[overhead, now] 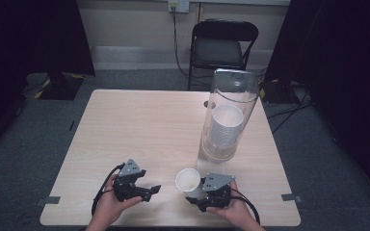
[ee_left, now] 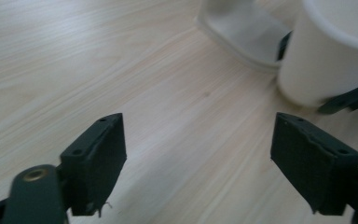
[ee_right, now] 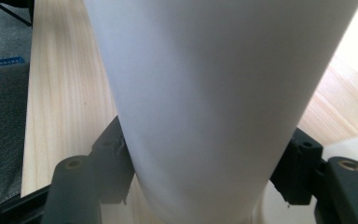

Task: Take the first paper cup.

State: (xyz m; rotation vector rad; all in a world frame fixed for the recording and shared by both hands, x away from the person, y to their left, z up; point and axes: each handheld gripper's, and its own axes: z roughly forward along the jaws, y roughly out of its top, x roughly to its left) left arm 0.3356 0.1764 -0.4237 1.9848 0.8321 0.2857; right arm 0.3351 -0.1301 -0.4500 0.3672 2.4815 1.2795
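Right gripper (overhead: 193, 191) has a white cup (overhead: 188, 179) clamped between its jaws, low on the cup's wall, and the right gripper view confirms it: both black pads press against the cup (ee_right: 214, 93) from either side. The cup sits at the near edge of the table (overhead: 139, 120), mouth up and tipped a little, just in front of the tall clear dispenser (overhead: 229, 113) that stands toward the right side with a stack of white cups (overhead: 225, 125) inside (the stack fills the lower half of the tube). Left gripper (overhead: 153, 191) is just to the left of the held cup, apart from it, jaws spread with nothing between them. In the left gripper view the two fingers (ee_left: 98, 158) stand wide over bare wood, and the cup (ee_left: 326, 56) shows at upper right beyond them, with the dispenser's base (ee_left: 242, 32) behind. Both hands come in from the near edge, each wrapped around its gripper body. Beyond the far edge of the table a black folding chair (overhead: 223, 45) stands against the wall.
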